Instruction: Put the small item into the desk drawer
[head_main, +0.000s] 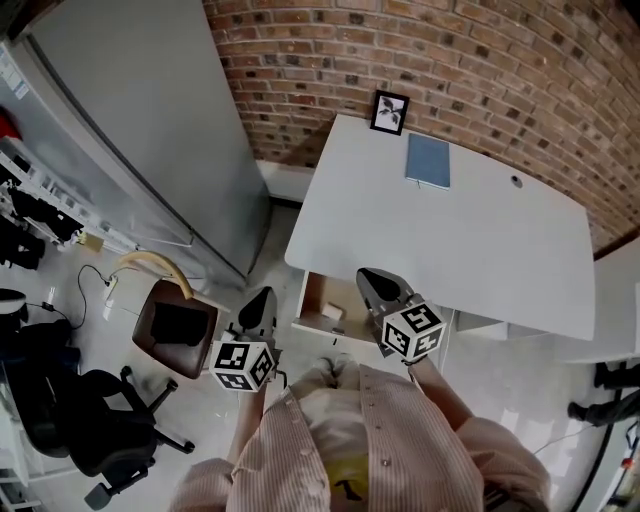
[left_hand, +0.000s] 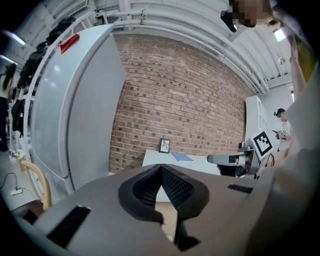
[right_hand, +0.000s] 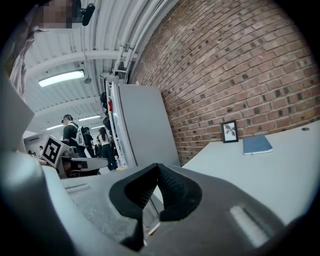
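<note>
The white desk (head_main: 470, 240) has its drawer (head_main: 312, 297) pulled open under the front left corner. A small white item (head_main: 335, 312) lies inside the drawer. My left gripper (head_main: 264, 295) hovers left of the drawer, over the floor, shut and empty. My right gripper (head_main: 369, 274) is held above the drawer's right side at the desk edge, also shut with nothing in it. In the left gripper view the jaws (left_hand: 161, 168) meet tip to tip, with the right gripper (left_hand: 231, 159) off to the right. The right gripper view shows its own jaws (right_hand: 157, 168) closed over the desk (right_hand: 265, 172).
A picture frame (head_main: 389, 112) and a blue notebook (head_main: 428, 161) lie at the desk's far edge by the brick wall (head_main: 480, 60). A tall grey cabinet (head_main: 150, 130) stands left. A brown seat (head_main: 178, 326) and a black office chair (head_main: 90, 425) are on the floor at left.
</note>
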